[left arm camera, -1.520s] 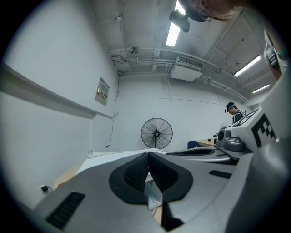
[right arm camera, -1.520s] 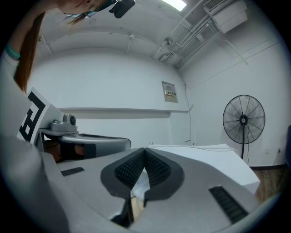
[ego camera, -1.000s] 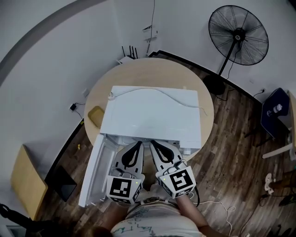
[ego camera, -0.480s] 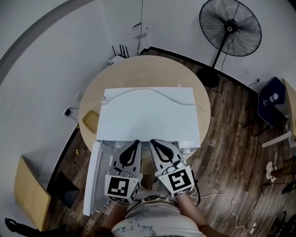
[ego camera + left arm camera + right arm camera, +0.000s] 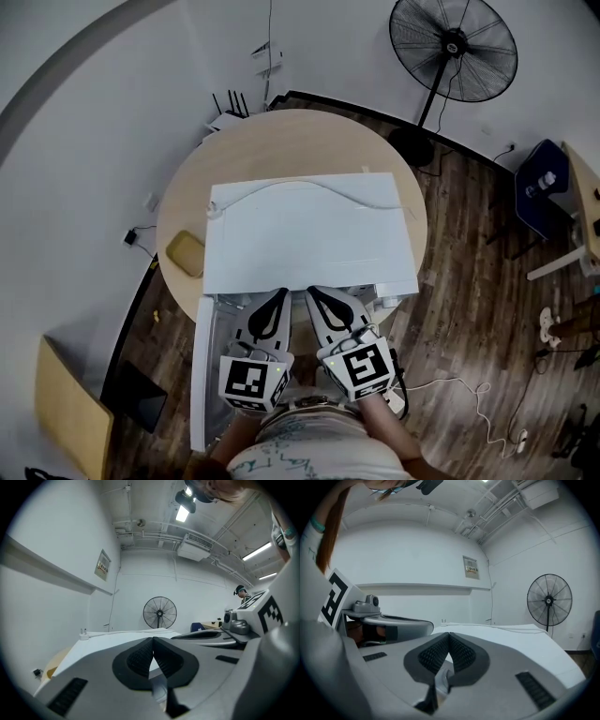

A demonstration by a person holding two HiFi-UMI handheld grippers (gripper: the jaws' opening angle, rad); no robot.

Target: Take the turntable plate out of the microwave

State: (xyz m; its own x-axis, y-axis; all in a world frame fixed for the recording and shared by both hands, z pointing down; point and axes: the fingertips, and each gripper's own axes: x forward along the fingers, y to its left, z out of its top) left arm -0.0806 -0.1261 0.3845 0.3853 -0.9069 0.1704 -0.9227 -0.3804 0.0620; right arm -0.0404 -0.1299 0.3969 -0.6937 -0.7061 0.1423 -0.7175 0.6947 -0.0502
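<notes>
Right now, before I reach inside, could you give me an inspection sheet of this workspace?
Surface: round wooden table, mostly covered by the microwave.
Job's things: white microwave, door swung open; turntable plate not visible.
Clutter: yellow flat item beside the microwave.
Grippers: left claw and right claw shut, empty, side by side before the open front.
Cables: power cord lying on the microwave's top; white cable on the floor.
Surroundings: standing fan, router by the wall.

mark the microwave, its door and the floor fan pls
microwave [image 5: 309,234], head view, middle of its white top.
door [image 5: 202,375], head view, top edge of the open panel.
floor fan [image 5: 454,49], head view, centre of the grille.
</notes>
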